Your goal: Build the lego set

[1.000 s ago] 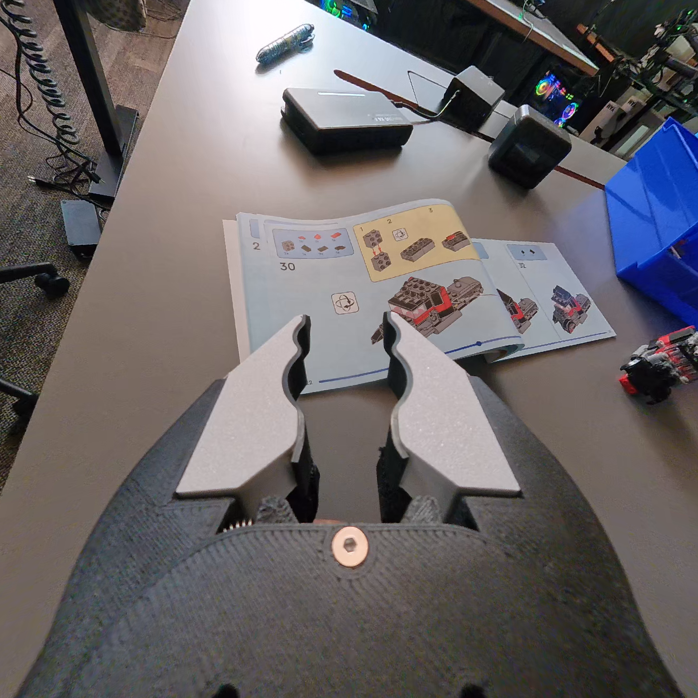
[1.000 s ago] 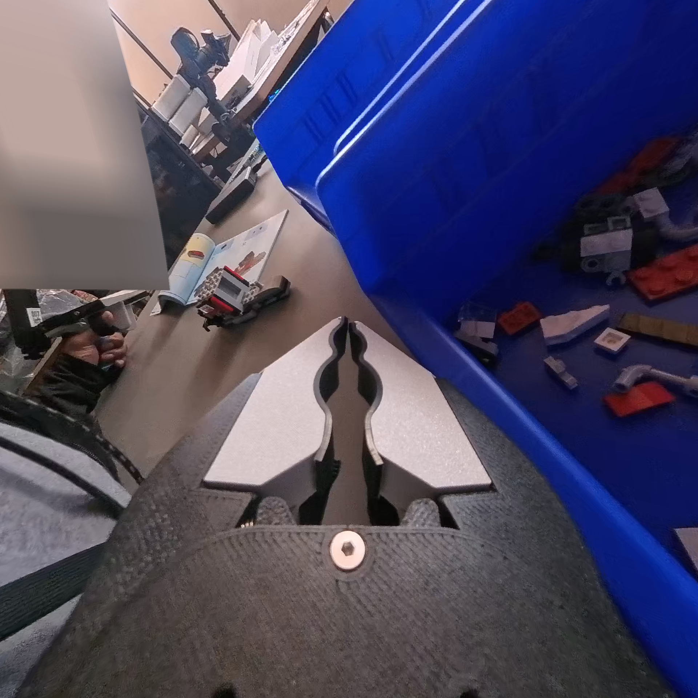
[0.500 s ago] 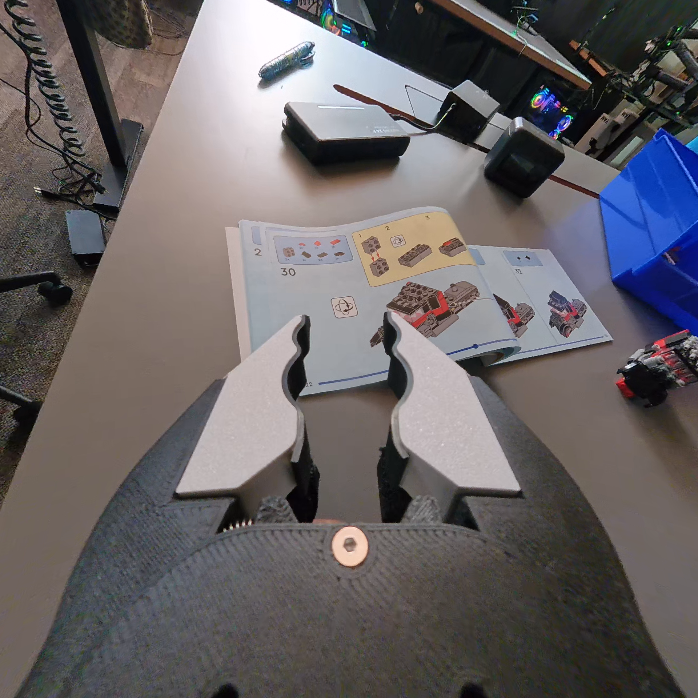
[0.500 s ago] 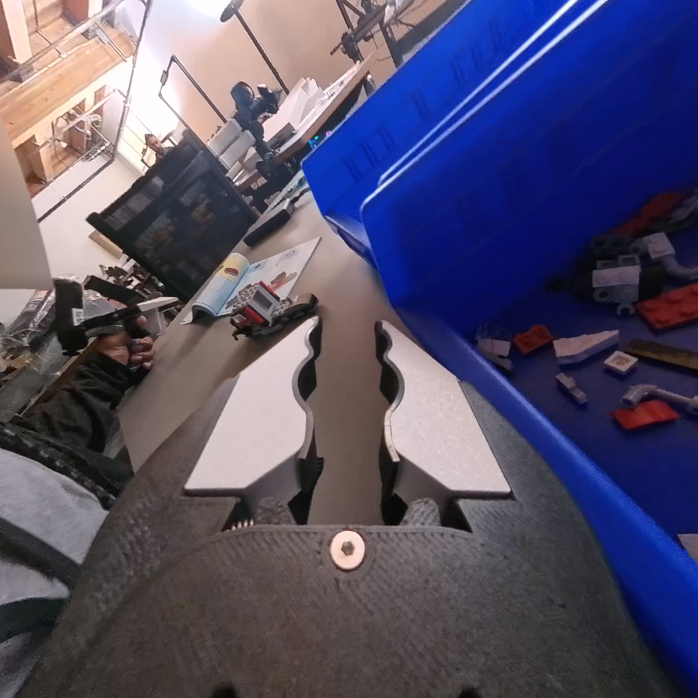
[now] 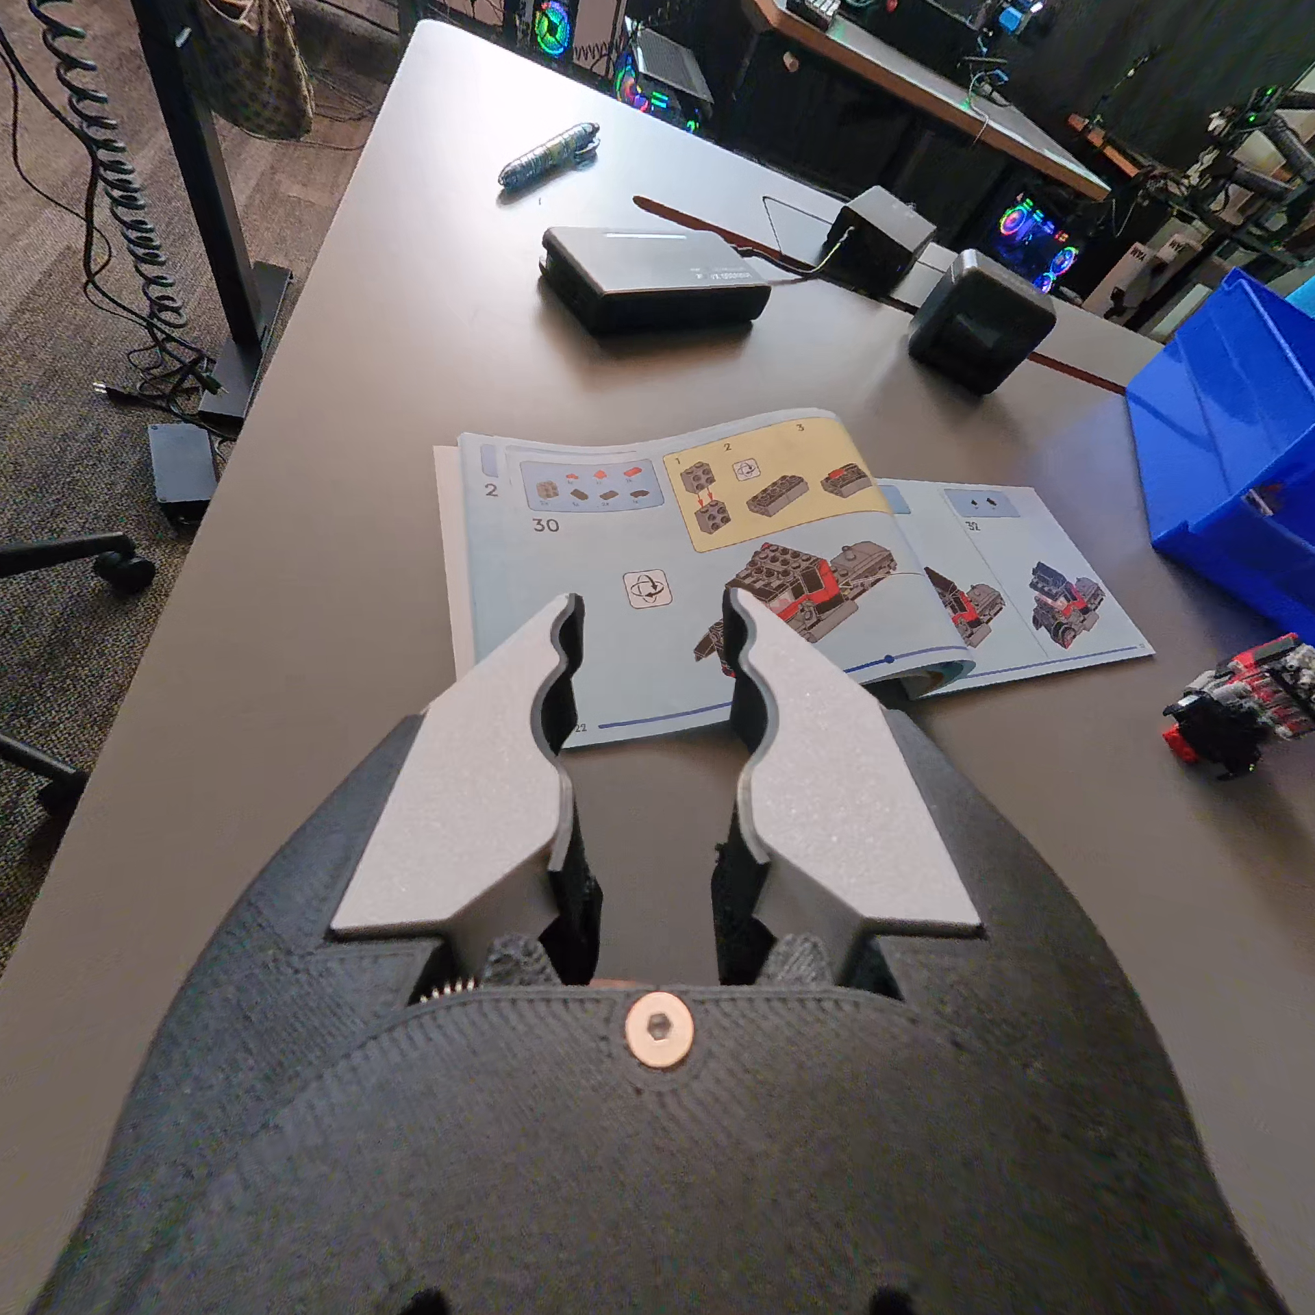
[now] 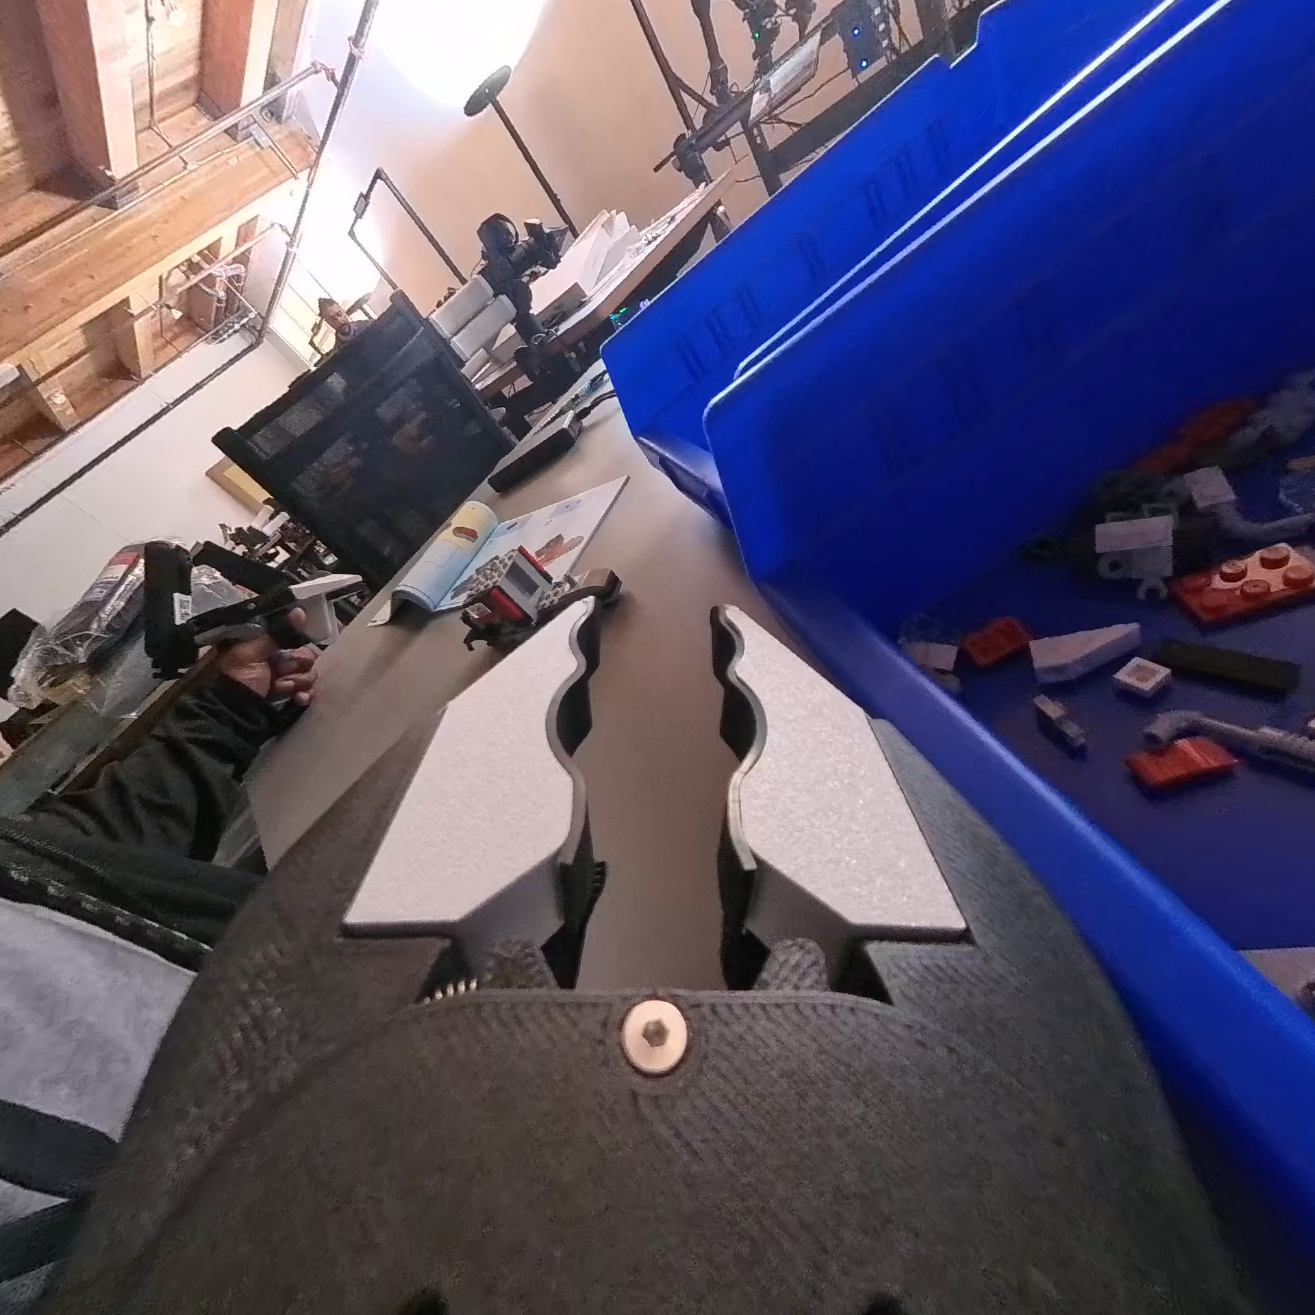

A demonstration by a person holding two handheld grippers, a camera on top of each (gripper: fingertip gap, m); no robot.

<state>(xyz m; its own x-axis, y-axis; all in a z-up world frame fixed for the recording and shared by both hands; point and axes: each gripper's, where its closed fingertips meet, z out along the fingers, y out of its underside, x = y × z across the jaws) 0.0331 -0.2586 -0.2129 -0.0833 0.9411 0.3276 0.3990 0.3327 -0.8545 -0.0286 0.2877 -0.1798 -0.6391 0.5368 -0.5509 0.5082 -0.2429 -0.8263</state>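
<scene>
**Blue bin next: pick the right piece before closing**

Blue plastic walls the bin just right of the right tongs, which are spread open and empty over the tabletop. The left tongs, also open and empty, hover above the open booklet. The half-built model sits right of the booklet, near the bin. The next step is likely fetching a piece: match it to the page, tip the right tongs over the rim, then close on one loose brick squarely, clear of its neighbours.
</scene>
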